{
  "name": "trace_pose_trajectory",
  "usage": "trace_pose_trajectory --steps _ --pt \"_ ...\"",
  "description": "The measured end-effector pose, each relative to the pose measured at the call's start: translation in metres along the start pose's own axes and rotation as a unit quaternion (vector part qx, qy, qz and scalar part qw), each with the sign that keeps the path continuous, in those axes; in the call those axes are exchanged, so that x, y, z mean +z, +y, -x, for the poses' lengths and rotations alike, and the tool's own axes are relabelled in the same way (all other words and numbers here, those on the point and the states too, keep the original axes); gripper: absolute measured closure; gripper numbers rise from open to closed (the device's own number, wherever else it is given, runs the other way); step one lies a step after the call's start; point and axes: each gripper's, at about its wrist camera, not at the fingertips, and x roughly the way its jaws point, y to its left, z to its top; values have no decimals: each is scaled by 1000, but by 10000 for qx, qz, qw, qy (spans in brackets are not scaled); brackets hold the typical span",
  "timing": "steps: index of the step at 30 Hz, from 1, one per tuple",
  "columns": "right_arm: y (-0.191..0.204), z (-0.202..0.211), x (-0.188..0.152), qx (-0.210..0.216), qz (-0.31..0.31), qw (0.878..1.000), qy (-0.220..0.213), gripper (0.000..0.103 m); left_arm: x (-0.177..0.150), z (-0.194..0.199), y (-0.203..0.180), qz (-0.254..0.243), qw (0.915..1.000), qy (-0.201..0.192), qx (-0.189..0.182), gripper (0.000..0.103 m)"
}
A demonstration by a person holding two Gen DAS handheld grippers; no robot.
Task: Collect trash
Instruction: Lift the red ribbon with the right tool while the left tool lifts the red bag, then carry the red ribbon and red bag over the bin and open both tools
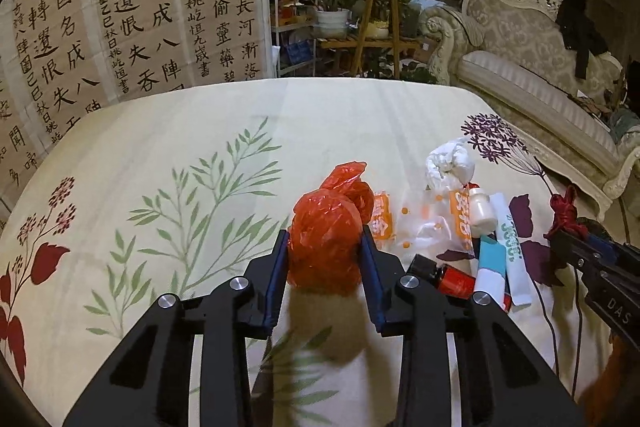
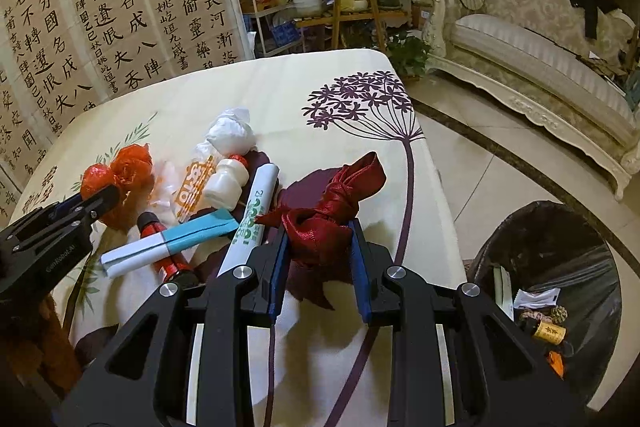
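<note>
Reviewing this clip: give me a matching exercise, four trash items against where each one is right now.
Items:
1. orange plastic bag
2. red ribbon knot
3. white wad
4. small white bottle

Places:
A. between the right claw pads
B. lying beside the green-lettered tube
C. between the left claw pads
D. farthest back in the pile

Pairs: 1-C, 2-A, 3-D, 4-B

my left gripper [image 1: 325, 247], a black two-finger tool with blue pads, points down at a slant, its pads pressing both sides of the crumpled orange-red plastic bag [image 1: 326, 239]. from the right wrist view its tip shows at the left edge, clamped on that bag. my right gripper [image 2: 318, 245], same black build with blue pads, also tilts downward and pinches the knotted dark red satin ribbon [image 2: 332, 211]. from the left wrist view it sits at the far right.
</note>
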Motion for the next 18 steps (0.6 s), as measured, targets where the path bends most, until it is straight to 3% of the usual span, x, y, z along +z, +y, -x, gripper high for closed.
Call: trace_pose_trajectory --steps 9,18 --pt "-8 25 -14 -87 11 9999 -99 76 -12 38 3 116 9997 -214 -18 69" --pt "-38 56 -38 -440 -145 9987 -191 76 -27 71 -36 -53 9982 -347 -488 69"
